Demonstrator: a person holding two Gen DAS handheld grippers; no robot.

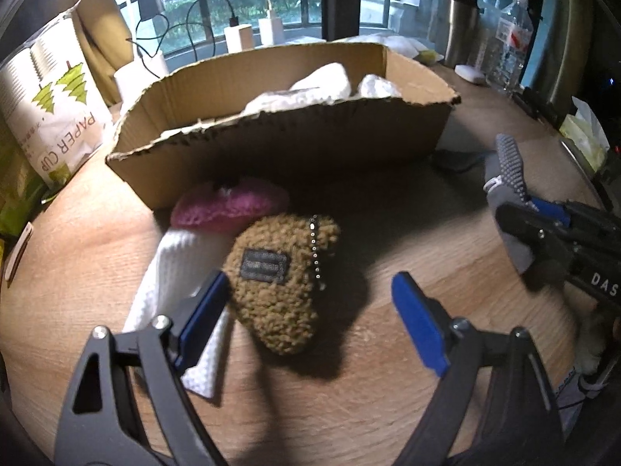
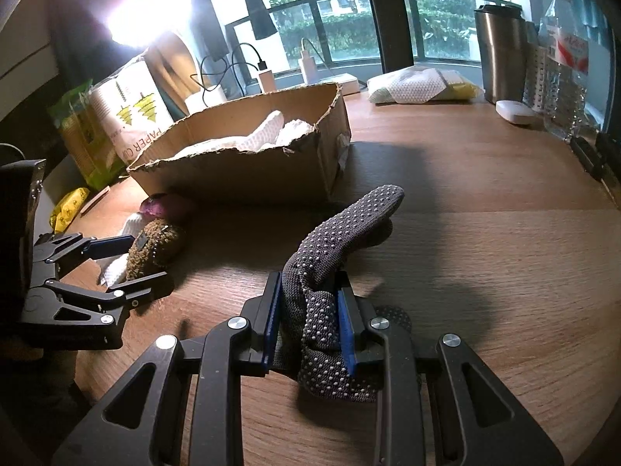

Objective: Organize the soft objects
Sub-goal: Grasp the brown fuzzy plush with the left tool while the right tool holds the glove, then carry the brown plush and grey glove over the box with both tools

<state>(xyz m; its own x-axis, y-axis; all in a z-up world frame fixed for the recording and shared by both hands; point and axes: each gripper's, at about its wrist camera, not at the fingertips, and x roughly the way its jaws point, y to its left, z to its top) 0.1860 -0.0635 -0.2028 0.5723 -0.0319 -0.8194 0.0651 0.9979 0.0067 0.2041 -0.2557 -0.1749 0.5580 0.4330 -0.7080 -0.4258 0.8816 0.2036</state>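
A torn cardboard box [image 1: 295, 147] holding white cloths [image 1: 322, 85] stands on the wooden table; it also shows in the right wrist view [image 2: 248, 174]. In front of it lie a fuzzy brown pouch [image 1: 279, 283], a pink knitted piece [image 1: 233, 206] and a white cloth [image 1: 174, 272]. My left gripper [image 1: 310, 310] is open, its fingers on either side of the brown pouch [image 2: 155, 248]. It shows at the left of the right wrist view [image 2: 128, 264]. My right gripper [image 2: 310, 318] is shut on a grey dotted glove [image 2: 341, 233], held just above the table. The glove shows at the right of the left wrist view [image 1: 508, 163].
A paper-cup pack [image 1: 54, 105] and green bags stand left of the box. A steel tumbler [image 2: 500, 50], a water bottle [image 2: 562, 66], a white puck [image 2: 514, 110] and a cloth pack [image 2: 419, 85] sit along the window side. Chargers and cables [image 1: 240, 35] lie behind the box.
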